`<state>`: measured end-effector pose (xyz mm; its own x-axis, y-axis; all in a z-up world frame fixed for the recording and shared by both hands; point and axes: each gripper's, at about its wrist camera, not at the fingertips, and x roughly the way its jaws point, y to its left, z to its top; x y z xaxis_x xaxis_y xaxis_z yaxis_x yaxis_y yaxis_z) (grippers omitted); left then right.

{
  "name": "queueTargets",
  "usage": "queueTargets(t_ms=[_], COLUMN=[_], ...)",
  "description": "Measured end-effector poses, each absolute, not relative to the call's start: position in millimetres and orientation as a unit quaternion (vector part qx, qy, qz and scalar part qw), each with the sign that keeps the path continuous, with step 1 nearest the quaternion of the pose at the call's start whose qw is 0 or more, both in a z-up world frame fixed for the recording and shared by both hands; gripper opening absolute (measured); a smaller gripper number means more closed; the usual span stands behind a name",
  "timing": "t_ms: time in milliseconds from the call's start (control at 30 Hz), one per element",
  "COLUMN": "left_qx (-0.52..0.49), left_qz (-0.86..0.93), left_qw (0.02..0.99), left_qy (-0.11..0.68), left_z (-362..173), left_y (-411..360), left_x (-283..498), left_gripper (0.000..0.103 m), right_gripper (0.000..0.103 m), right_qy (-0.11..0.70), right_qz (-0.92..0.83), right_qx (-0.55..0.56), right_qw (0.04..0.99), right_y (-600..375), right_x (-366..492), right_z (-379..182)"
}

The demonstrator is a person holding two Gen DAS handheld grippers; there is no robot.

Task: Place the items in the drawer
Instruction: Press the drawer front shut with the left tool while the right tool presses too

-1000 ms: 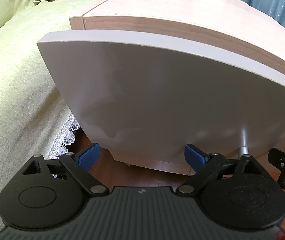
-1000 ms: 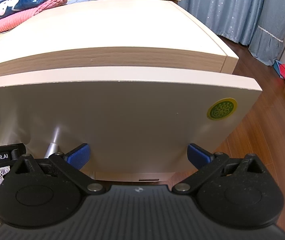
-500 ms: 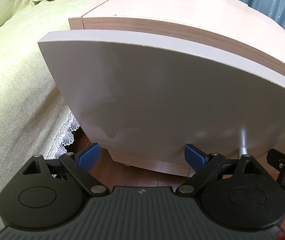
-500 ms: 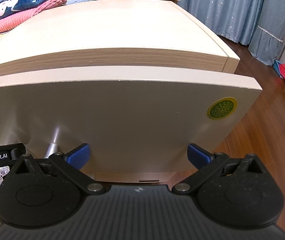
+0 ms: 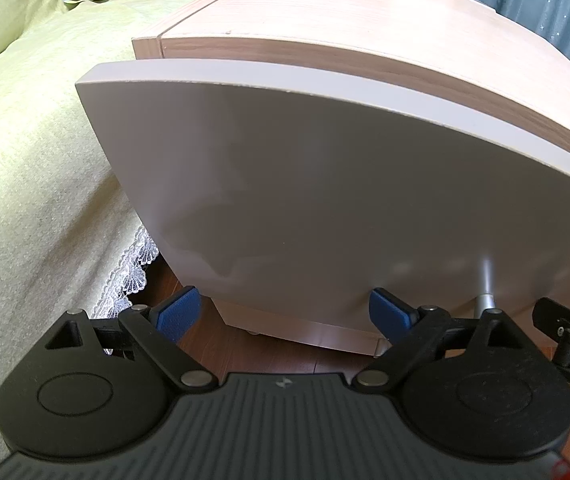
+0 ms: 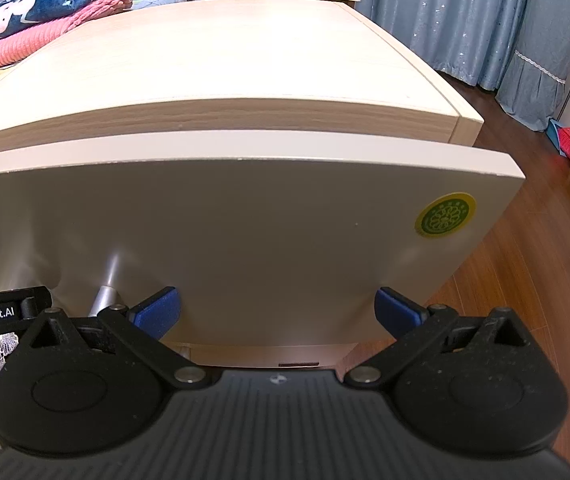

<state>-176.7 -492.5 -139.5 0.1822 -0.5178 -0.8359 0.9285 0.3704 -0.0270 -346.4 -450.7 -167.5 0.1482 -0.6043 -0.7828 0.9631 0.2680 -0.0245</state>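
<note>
A pale drawer front fills the left wrist view, set under the wooden cabinet top. The same drawer front shows in the right wrist view, with a green round sticker near its right end. A silver handle post sticks out low on the front, also visible as the handle post in the right view. My left gripper is open just before the drawer's lower edge. My right gripper is open too, likewise close to the front. Neither holds anything. The drawer's inside is hidden.
A green bedspread with a lace edge lies left of the cabinet. Folded pink and blue blankets rest behind. Blue curtains hang at the back, wooden floor runs right, and a red broom stands there.
</note>
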Motion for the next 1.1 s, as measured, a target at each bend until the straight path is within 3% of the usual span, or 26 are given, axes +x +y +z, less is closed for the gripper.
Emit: queueTargets(t_ms=[500,867,1100], left_qx=[0.256,0.256,0.257], left_qz=[-0.500,-0.501,-0.502], left_qw=[0.723,0.722,0.722], left_qy=[0.402,0.403,0.401], left_z=[-141.7,-183.2,-173.4], left_y=[-504.7,-519.1,-520.7], left_x=[-180.3,-146.8,-155.9], left_gripper=[0.092,0.092,0.092], right_gripper=[0.102,0.102,0.102], right_qy=[0.351,0.350,0.349], right_qz=[-0.551,-0.553,-0.554], right_qx=[0.254,0.254,0.255], right_qw=[0.713,0.712,0.712], right_y=[-453.3,-454.9,-457.4], right_x=[-344.7,-345.5,-345.0], right_z=[-169.7,-169.9,-168.3])
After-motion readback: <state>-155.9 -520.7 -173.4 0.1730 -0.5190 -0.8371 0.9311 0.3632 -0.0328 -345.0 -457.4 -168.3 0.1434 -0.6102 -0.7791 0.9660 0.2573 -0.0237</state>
